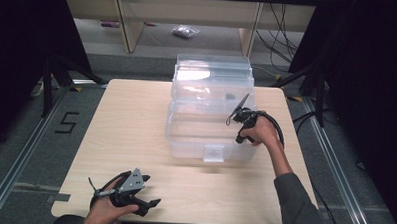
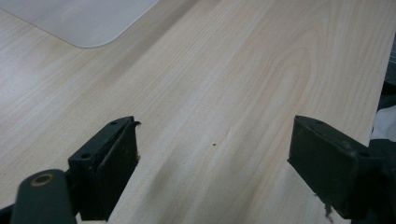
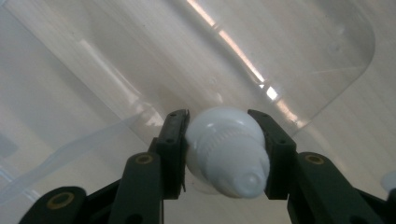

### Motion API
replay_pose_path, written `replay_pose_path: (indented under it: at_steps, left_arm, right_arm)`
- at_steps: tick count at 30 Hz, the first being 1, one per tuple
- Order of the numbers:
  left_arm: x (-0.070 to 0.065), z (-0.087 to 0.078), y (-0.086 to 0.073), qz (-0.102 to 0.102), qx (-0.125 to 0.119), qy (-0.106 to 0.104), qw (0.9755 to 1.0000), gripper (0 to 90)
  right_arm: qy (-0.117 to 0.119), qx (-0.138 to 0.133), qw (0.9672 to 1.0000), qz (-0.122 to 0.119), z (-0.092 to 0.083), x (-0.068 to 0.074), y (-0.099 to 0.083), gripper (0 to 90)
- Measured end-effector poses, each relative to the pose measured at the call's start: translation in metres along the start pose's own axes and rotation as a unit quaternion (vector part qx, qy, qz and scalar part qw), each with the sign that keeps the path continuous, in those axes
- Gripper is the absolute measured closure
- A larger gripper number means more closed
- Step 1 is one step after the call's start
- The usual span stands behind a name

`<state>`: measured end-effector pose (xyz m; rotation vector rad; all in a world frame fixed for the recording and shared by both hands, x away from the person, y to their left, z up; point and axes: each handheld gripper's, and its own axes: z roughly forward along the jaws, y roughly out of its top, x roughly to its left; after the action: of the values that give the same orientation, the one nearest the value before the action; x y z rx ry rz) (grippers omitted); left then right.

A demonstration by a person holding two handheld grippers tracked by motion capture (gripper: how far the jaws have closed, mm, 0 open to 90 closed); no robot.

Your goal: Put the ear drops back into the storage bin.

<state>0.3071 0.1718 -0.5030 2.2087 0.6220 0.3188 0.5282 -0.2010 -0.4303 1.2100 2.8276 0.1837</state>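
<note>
A clear plastic storage box stands open on the wooden table, its lid tipped up at the back. My right gripper hangs over the box's right side. In the right gripper view that gripper is shut on a small white bottle with a ribbed cap, above the clear box floor. My left gripper rests near the table's front left edge. Its jaws stand wide apart over bare wood, and in its own view the left gripper holds nothing.
The box has a clear latch on its front wall. A corner of the clear box shows at the top left of the left gripper view. Beyond the table are wooden shelf legs, cables and a small bag on the floor.
</note>
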Motion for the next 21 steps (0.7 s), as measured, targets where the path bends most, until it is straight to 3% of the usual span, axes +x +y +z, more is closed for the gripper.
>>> replay_pose_path:
  at_steps: [1,2,6,8,10,12,15,16,17,18,21]
  left_arm:
    - [0.0001,0.0002,-0.0001,0.001,-0.001,0.001,1.0,15.1]
    - [0.0,0.0003,-0.0001,0.0,-0.001,0.001,1.0,15.1]
    - [0.0001,-0.0002,0.0002,0.003,0.001,0.0,1.0,15.1]
    - [0.0002,0.0004,0.0,0.003,-0.002,0.0,1.0,15.1]
    - [0.0,0.0003,0.0,0.0,-0.002,0.0,1.0,15.1]
    - [0.0001,0.0,0.0,0.001,0.0,0.001,1.0,15.1]
    - [-0.0001,0.0004,-0.0001,0.0,-0.002,0.0,1.0,15.1]
    - [0.0,-0.0001,0.0001,0.001,0.001,0.001,1.0,15.1]
    - [0.0005,0.0002,-0.0001,0.004,0.002,0.002,1.0,15.1]
    - [-0.0001,0.0,0.0001,0.002,0.0,0.0,1.0,15.1]
    - [0.0001,0.0003,-0.0001,0.001,-0.001,0.0,1.0,15.1]
  right_arm:
    - [-0.001,0.001,0.9999,-0.011,0.0016,-0.0021,-0.0008,60.0]
    - [-0.003,0.007,0.9999,0.009,0.0008,0.0014,0.0006,60.0]
    - [0.002,0.012,0.9998,0.017,0.0011,0.003,0.0018,60.0]
    - [0.001,0.004,1.0,-0.008,0.0042,-0.0007,0.0018,60.0]
    - [0.001,0.008,0.9999,-0.01,0.0052,-0.0017,0.0011,60.0]
    - [0.002,0.015,0.9999,0.008,0.0039,0.0015,0.0022,60.0]
    - [-0.005,0.014,0.9999,0.002,0.0053,0.0001,0.0023,60.0]
    - [-0.004,0.012,0.9998,-0.014,0.0061,-0.0024,0.0015,60.0]
    - [-0.007,0.011,0.9998,-0.015,0.0068,-0.0024,0.0016,60.0]
    - [-0.009,0.02,0.9998,0.002,0.0063,0.0004,0.0024,59.9]
    - [-0.011,0.021,0.9997,-0.005,0.0067,0.0003,0.0028,59.9]
